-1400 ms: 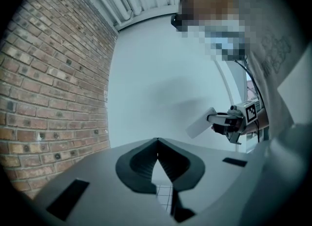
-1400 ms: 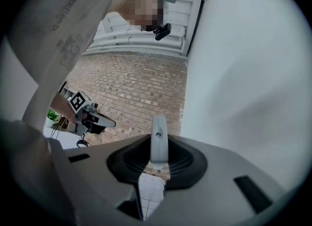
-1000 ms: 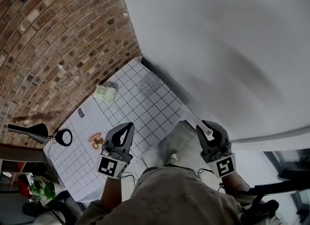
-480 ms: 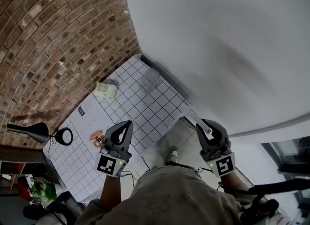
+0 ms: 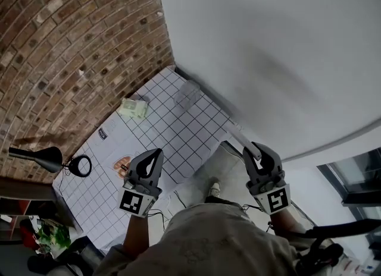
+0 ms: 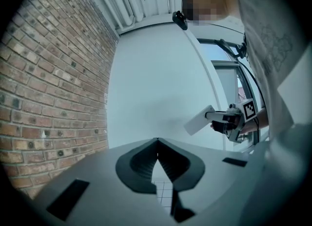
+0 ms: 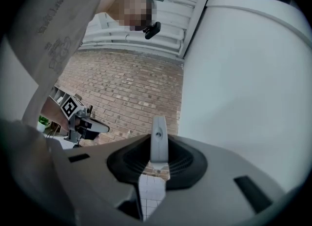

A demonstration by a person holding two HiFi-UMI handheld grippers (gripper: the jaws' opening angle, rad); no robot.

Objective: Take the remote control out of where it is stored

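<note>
We held the remote (image 7: 159, 140) in our right gripper (image 5: 255, 153), its jaws drawn narrow and clamped on one end, so the rest stuck out past the tips, in the air and clear of the table (image 5: 178, 135). Our left gripper (image 6: 157, 144) had its jaws closed tip to tip with nothing between them. The two grippers were well apart, one on either side of our body, near the table's near edge. Farther along the checked cloth lay a greenish packet (image 5: 132, 109) close to the brick wall (image 5: 71, 43), and a black lamp (image 5: 37, 158) stood at the left end.
</note>
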